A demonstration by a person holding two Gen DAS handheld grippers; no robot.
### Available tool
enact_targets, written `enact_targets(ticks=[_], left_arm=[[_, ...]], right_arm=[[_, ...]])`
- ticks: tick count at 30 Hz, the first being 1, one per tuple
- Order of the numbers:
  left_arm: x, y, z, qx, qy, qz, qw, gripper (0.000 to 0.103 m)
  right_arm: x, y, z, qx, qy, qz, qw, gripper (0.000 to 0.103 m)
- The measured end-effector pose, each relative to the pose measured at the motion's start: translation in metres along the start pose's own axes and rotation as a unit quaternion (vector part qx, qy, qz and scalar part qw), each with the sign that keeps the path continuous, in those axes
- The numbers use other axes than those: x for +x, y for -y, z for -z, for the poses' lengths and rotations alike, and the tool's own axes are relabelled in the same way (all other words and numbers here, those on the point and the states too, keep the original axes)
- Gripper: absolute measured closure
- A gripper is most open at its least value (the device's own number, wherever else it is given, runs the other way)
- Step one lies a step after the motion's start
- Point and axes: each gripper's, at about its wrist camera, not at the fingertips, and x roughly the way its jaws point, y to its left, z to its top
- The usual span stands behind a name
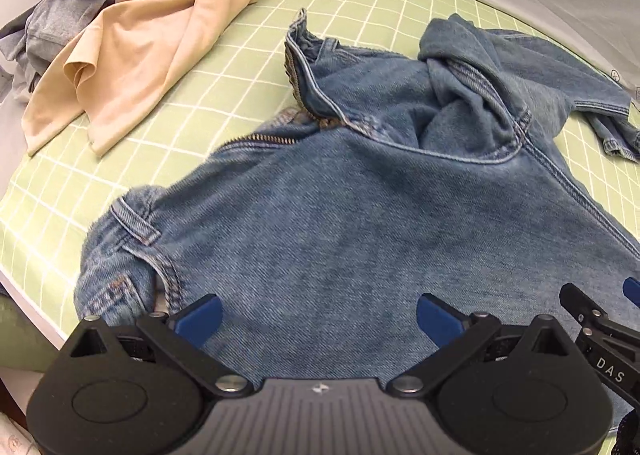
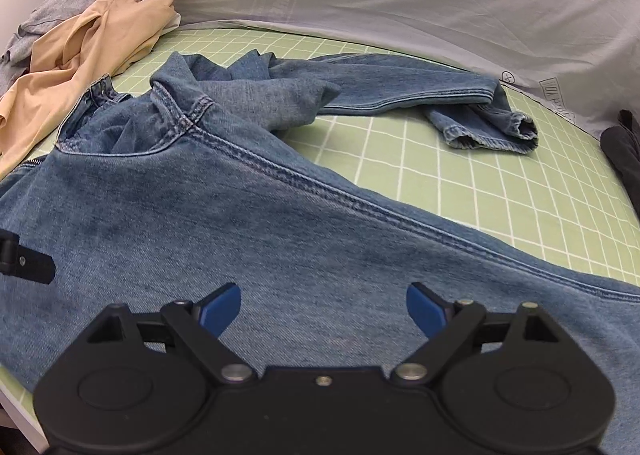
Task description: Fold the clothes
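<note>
Blue denim jeans (image 1: pixel 360 195) sprawled on green checked bed (image 2: pixel 500 183), legs twisted toward twelve o'clock. Left gripper (image 1: pixel 318 319) and right gripper (image 2: pixel 323 309) wide, empty. Risk: bunched, crooked fold.

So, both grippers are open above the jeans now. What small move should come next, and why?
Probably lower the left gripper and right gripper onto the denim just below and close on it. Both stand open and hold nothing, while the jeans lie rumpled on the green checked sheet, one leg twisted sideways. They likely need spreading flat before folding.
</note>
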Motion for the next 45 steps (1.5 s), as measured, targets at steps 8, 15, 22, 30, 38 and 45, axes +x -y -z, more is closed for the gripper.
enact_targets(ticks=[8, 15, 22, 30, 38, 45], left_arm=[[0.006, -0.028, -0.052, 0.011, 0.031, 0.007, 0.9994, 0.001], [0.019, -0.041, -0.09, 0.023, 0.042, 0.012, 0.9988, 0.001], [0.036, -0.046, -0.135, 0.023, 0.047, 0.028, 0.9982, 0.001], [0.074, -0.043, -0.171, 0.022, 0.029, 0.06, 0.9975, 0.015], [0.105, -0.036, -0.175, -0.004, -0.002, 0.13, 0.9915, 0.084], [0.077, -0.047, -0.175, -0.028, 0.075, 0.1, 0.9918, 0.087]], right_arm=[[0.012, -0.026, -0.035, 0.021, 0.02, 0.023, 0.999, 0.012], [0.026, -0.038, -0.065, 0.031, 0.03, 0.039, 0.998, 0.012], [0.043, -0.034, -0.096, 0.048, 0.034, 0.061, 0.996, 0.012], [0.077, -0.018, -0.126, 0.075, 0.024, 0.083, 0.993, 0.009], [0.093, -0.007, -0.141, 0.094, 0.023, 0.098, 0.99, 0.008], [0.086, 0.005, -0.135, 0.103, 0.025, 0.101, 0.989, 0.008]])
